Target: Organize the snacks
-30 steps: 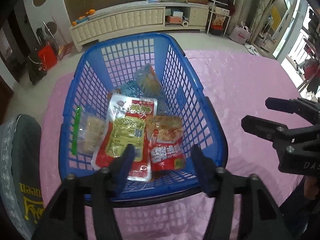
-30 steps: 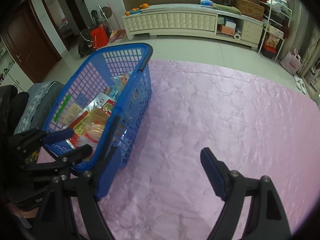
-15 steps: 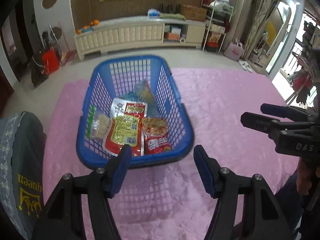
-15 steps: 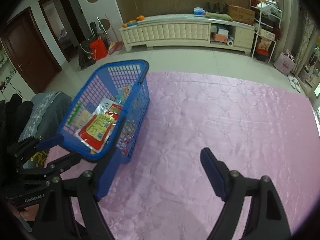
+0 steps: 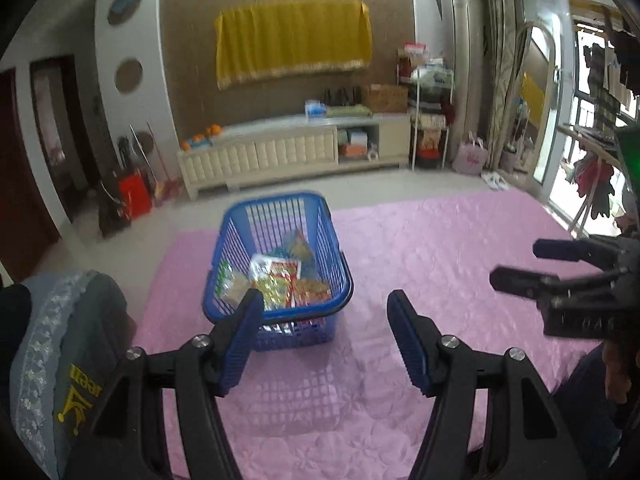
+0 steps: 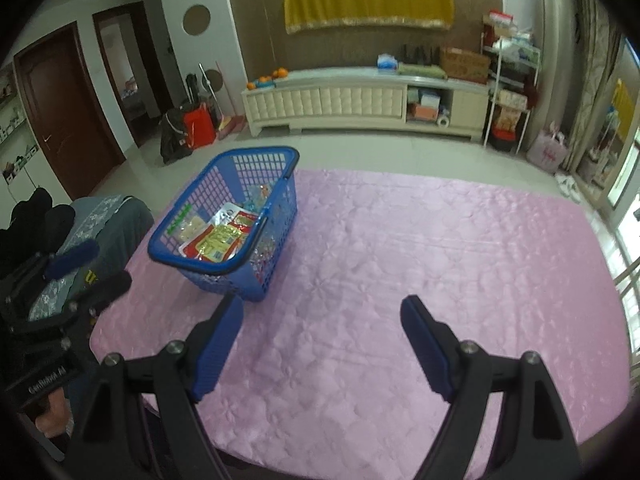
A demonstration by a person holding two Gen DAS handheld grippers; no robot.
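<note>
Snack packets (image 5: 280,284) fill the blue plastic lattice basket (image 5: 340,264) at 11 o'clock; both hand-held grippers, left (image 5: 324,336) and right (image 6: 320,344), have drawn back, spread and empty: sorting looks complete.

"GenRobot AI" marks the left tongs (image 6: 86,268); packet print blurs.

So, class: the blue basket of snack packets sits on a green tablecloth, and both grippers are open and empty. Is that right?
Not quite: the tablecloth is pink, not green, as the right wrist view shows. The blue basket holds snack packets, and the left gripper and right gripper are open and empty.
</note>
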